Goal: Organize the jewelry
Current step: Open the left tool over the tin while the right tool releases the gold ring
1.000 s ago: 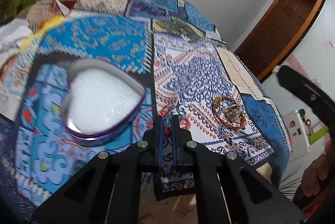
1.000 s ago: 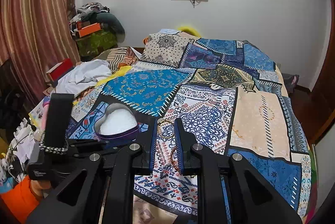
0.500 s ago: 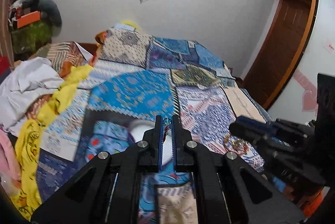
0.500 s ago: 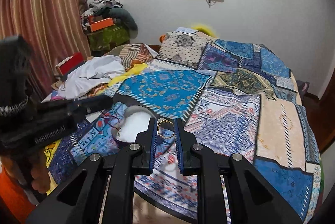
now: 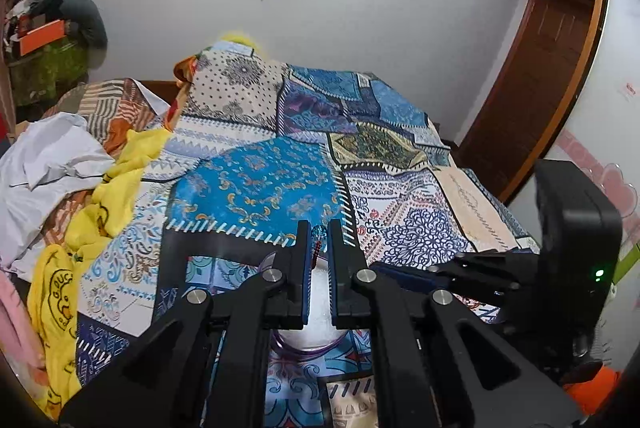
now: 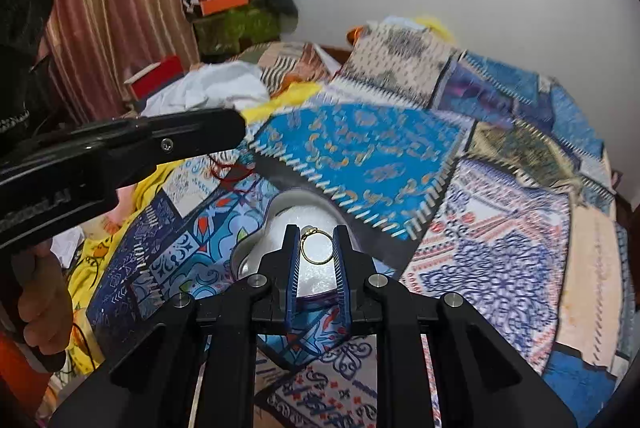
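My left gripper (image 5: 319, 234) is shut on a red beaded piece with a blue bead (image 5: 318, 242), held above the heart-shaped box (image 5: 316, 338) with white lining. In the right wrist view my right gripper (image 6: 316, 234) is shut on a thin gold bangle (image 6: 316, 248), held over the same heart-shaped box (image 6: 280, 224). The left gripper (image 6: 240, 126) shows at the left of that view, red beads (image 6: 226, 168) hanging below it. The right gripper's body (image 5: 472, 268) shows at the right of the left wrist view.
The box sits on a patchwork blue bedspread (image 5: 260, 184). Yellow cloth (image 5: 104, 208) and white cloth (image 5: 44, 156) lie at the left. A wooden door (image 5: 540, 76) is at the right, a curtain (image 6: 116, 0) at the left.
Both grippers have lifted and swung toward the heart-shaped box with their pieces. The right gripper's bangle now hangs over the box; the bangle pile on the spread is out of view.
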{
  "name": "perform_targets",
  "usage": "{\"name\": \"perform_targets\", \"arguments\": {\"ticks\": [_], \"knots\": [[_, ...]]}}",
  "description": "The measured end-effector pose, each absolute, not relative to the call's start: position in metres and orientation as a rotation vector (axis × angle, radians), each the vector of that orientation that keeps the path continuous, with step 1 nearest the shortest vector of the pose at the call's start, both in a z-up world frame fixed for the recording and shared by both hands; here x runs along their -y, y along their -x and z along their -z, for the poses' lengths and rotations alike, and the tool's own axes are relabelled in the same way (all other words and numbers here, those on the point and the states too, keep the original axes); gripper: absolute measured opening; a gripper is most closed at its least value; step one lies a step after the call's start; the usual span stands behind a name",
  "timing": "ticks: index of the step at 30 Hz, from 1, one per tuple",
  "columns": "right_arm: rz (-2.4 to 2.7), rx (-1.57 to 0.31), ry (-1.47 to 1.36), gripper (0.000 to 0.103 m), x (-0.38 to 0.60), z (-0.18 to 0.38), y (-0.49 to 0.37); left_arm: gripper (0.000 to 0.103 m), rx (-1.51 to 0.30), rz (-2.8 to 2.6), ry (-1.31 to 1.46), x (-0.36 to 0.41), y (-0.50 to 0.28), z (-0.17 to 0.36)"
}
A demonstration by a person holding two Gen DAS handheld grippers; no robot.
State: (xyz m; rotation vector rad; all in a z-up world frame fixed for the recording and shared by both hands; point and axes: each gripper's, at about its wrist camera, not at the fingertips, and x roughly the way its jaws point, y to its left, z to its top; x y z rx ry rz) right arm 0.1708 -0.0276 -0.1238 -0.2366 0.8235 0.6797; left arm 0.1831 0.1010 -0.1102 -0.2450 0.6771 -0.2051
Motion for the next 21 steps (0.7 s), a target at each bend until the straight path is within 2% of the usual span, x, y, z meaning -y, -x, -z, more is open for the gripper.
{"name": "perform_targets", "arguments": {"ticks": [11,17,20,21], "knots": [[-0.702,-0.923,0.244,0.015,0.022,0.148,-0.178,0.005,-0.783,0.213,0.243,-0.091,-0.204,0.145],[-0.693,-0.927,0.255,0.015,0.021,0.151,-0.179,0.007,-0.798,0.182,0.237,-0.091,-0.2,0.147],[-0.681,-0.925,0.274,0.016,0.019,0.15,-0.177,0.015,-0.785,0.162,0.221,-0.09,-0.195,0.141],[-0.679,-0.924,0.277,0.017,0.019,0.15,-0.178,0.022,-0.78,0.156,0.214,-0.09,-0.193,0.139]]}}
